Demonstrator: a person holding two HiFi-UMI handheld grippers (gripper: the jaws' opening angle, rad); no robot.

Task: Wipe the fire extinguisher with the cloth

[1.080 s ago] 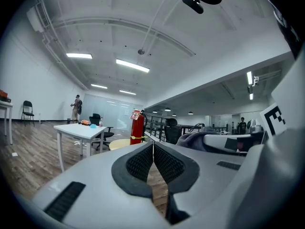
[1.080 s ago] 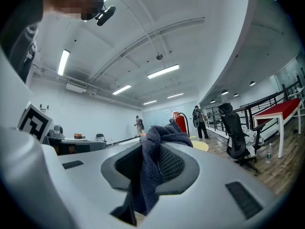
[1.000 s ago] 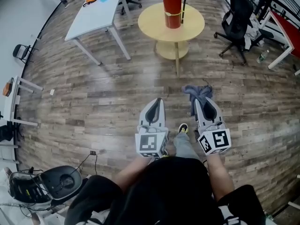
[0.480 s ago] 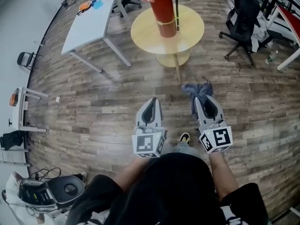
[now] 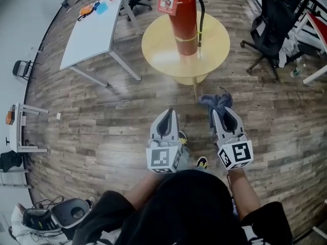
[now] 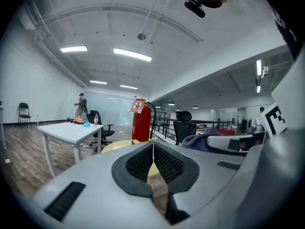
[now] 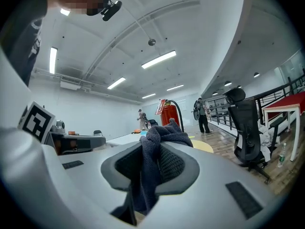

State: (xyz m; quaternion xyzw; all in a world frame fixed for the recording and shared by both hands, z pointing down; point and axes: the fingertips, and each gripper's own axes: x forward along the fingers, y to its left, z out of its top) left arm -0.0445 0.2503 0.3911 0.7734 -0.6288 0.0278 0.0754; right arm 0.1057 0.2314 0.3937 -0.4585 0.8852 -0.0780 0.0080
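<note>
A red fire extinguisher (image 5: 183, 18) with a black hose stands upright on a round yellow table (image 5: 158, 50) ahead of me; it also shows as the red extinguisher (image 6: 141, 124) in the left gripper view and the extinguisher (image 7: 167, 113) in the right gripper view. My right gripper (image 5: 218, 107) is shut on a dark blue-grey cloth (image 5: 215, 102), which bunches out past the fingertips; in the right gripper view the cloth (image 7: 153, 159) hangs between the jaws. My left gripper (image 5: 169, 112) is shut with nothing in it. Both grippers are held low, short of the table.
A white desk (image 5: 92, 27) stands at the left of the round table, with small objects at its far end. A black office chair (image 5: 273, 22) is at the right. People stand far off in the room. A wood floor (image 5: 102, 116) lies between me and the table.
The round table and extinguisher have come closer and sit lower in the head view. Both grippers keep the same pose, the cloth still held in the right one.
</note>
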